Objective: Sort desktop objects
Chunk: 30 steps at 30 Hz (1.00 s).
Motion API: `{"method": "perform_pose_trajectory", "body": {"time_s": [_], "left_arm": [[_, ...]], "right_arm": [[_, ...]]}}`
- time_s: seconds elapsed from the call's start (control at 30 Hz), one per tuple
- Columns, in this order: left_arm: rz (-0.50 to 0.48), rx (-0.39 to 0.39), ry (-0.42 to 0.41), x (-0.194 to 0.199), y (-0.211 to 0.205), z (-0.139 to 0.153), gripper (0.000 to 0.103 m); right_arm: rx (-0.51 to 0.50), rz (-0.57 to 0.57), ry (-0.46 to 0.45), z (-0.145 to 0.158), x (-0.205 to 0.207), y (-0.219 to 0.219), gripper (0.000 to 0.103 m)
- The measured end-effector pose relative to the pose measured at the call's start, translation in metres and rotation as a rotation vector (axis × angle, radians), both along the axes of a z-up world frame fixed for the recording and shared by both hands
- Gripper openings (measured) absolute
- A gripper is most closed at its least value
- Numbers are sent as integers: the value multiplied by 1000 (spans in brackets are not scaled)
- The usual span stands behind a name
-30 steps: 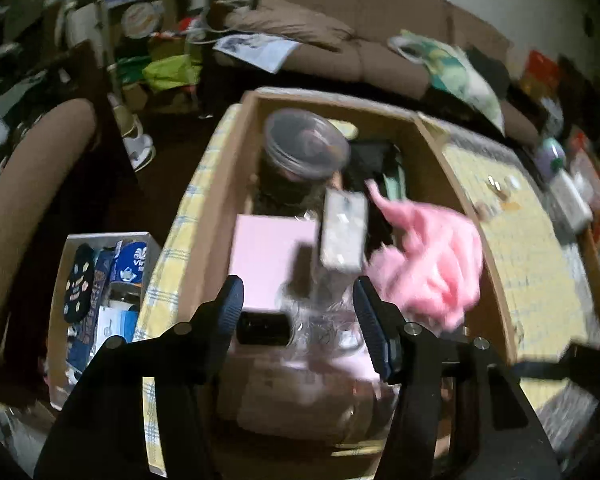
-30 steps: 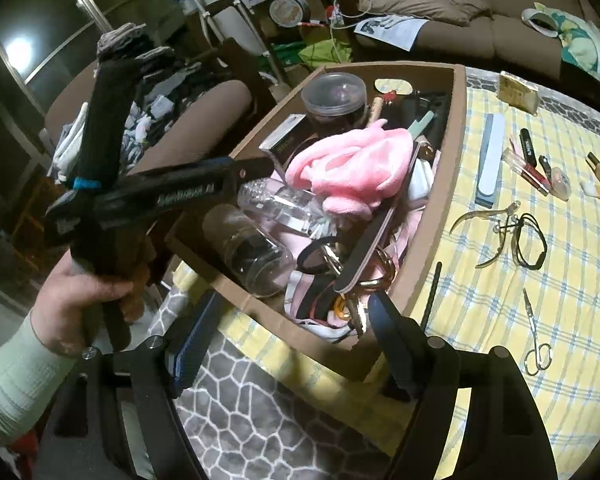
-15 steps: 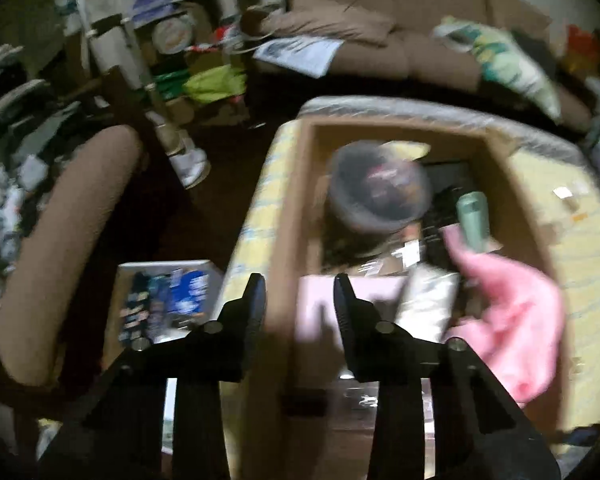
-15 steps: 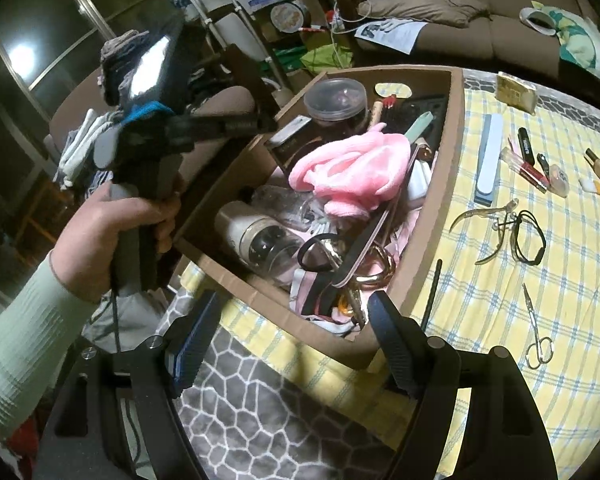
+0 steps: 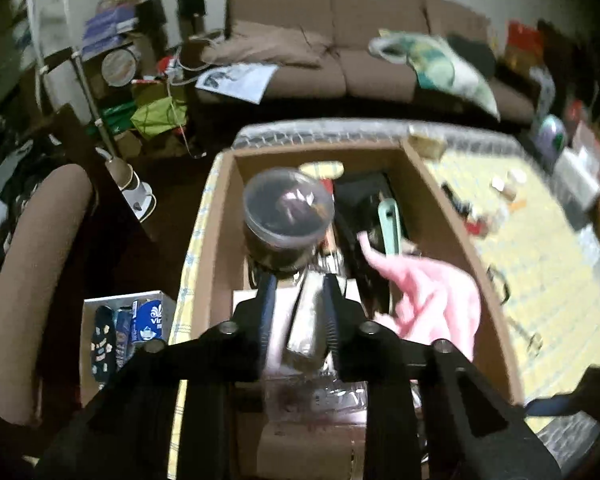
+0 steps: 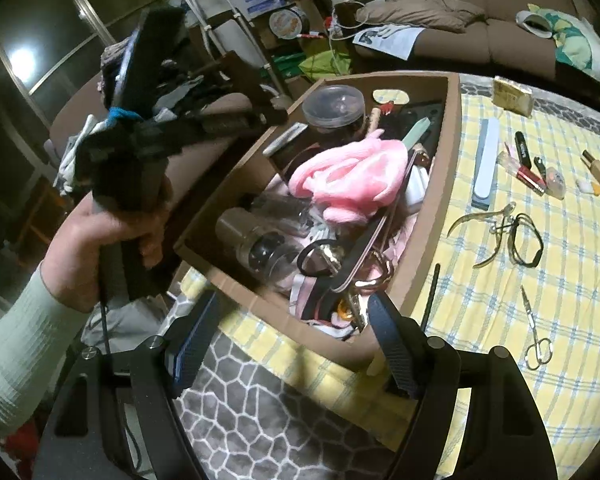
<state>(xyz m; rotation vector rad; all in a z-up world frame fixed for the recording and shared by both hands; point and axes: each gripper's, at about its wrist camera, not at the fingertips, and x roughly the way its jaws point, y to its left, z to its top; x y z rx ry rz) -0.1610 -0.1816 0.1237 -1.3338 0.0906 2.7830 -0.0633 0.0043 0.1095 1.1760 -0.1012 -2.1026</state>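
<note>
Two hand-held grippers: the left hand-held gripper (image 5: 296,300), closing, empty, has lifted off the box (image 5: 452,216). The right hand-held gripper (image 6: 288,328) waits wide at six o'clock; loose scissors (image 6: 536,332) remain on the bench (image 6: 572,272).

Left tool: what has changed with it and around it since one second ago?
The left tool pulled back out of the cardboard box, and its jaws are closing; nothing seems held between them. The right tool stayed open and still. The pink cloth and the round lidded jar lie in the box as before.
</note>
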Motion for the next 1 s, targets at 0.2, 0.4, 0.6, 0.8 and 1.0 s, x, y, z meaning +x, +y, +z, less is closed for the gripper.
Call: {"method": "perform_pose_trajectory", "body": {"time_s": [0.2,0.4,0.6,0.8,1.0], "left_arm": [[63,-60,-25,-12,-11,-6,19],[148,-11,-171,-28,-57,-31,18],[75,-7,-157,-14,-37,-33,19],[95,93,-74,11,-33,-4,64],[93,179,-24,60,-24,19,96]], "right_arm": [[54,-5,28,3,-9,-11,69],[43,-38,34,8,-17,-15,69],[51,-44,35,11,-19,-18,69],[72,-72,60,21,-13,-12,73],[101,-130,99,23,-3,19,89]]}}
